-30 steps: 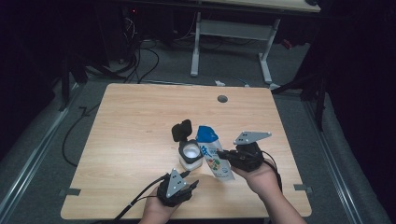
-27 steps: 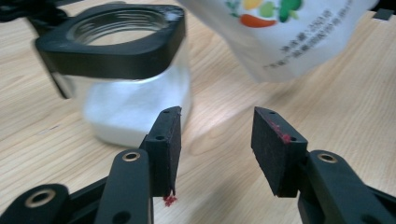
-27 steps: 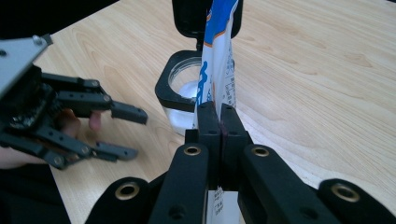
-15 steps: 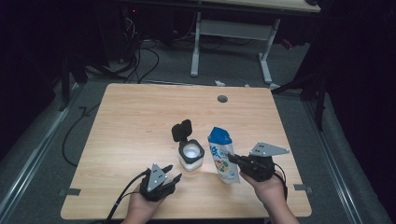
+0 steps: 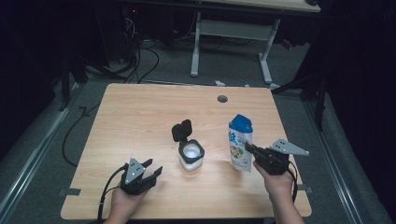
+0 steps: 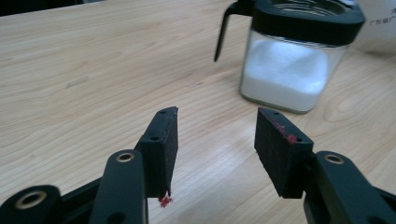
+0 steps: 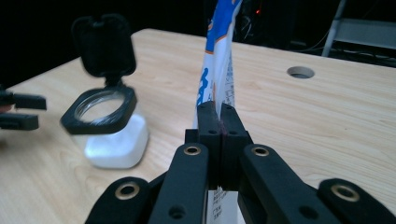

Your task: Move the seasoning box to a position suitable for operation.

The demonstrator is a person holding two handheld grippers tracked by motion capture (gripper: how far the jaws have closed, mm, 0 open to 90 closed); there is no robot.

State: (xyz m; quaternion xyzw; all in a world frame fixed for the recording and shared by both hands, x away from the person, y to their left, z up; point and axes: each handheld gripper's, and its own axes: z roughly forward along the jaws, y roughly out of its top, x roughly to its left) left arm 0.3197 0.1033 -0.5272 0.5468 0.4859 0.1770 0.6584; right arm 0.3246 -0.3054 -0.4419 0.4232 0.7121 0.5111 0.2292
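Item 1, right gripper (image 7: 219, 116): I had its jaws clamped flat on the side edge of the blue-and-white pouch (image 5: 240, 144), which stood upright on the table (image 5: 140, 121) toward its right side, blue top uppermost. In the right gripper view the pads met on a thin fold of the bag with almost no gap.

Item 2, left gripper (image 6: 217, 140): empty, jaws about half apart and lately opening a little further, nothing between them. It sat near the front edge of the table, apart from the jar.

Item 3, glass jar (image 5: 190, 154): square, partly filled with white powder, black hinged lid (image 5: 181, 130) thrown back and upright. It stood between the two grippers, near the pouch but not touching it.

Risks, as I judged them:
- The hold was on a narrow fold only; a tilt or lift could let the pouch slide out or sag.
- With the left gripper off the jar, a nudge from the pouch could shift or tip it.
- The raised lid stood where a swinging pouch could catch it.
- Any pouring off-centre would scatter contents across the wood.
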